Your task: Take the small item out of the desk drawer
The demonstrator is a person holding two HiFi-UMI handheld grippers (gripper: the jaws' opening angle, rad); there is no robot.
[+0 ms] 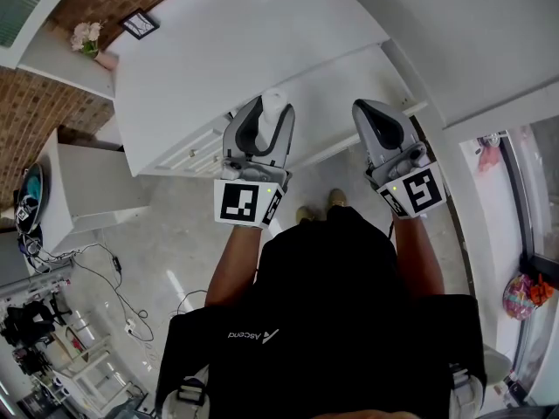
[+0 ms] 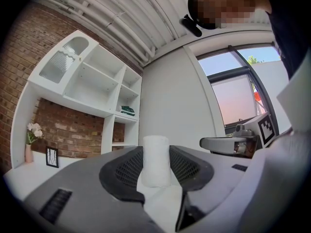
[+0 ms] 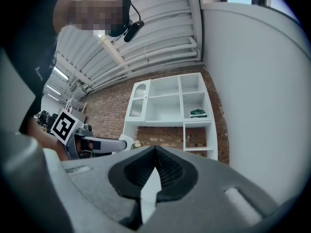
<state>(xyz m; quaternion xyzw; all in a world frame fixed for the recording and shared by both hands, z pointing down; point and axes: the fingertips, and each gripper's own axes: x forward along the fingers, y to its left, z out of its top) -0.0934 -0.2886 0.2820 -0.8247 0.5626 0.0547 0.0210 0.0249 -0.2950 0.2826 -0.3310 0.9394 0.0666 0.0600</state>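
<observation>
My left gripper [image 1: 267, 105] is shut on a small white cylinder [image 1: 276, 101], held upright above the front edge of the white desk [image 1: 236, 51]. In the left gripper view the cylinder [image 2: 155, 160] stands clamped between the dark ribbed pads [image 2: 127, 169]. My right gripper [image 1: 370, 109] hovers beside it to the right, shut with nothing in it; its pads [image 3: 167, 170] meet at the tips in the right gripper view. Panelled drawer fronts [image 1: 197, 151] show under the desk edge; I cannot tell whether a drawer stands open.
A framed picture [image 1: 140, 24] and a vase of pale flowers [image 1: 87, 40] sit at the desk's far left. White wall shelves [image 2: 92, 86] hang on a brick wall. A low white cabinet [image 1: 83, 190] and loose cables [image 1: 109, 273] lie on the floor to the left.
</observation>
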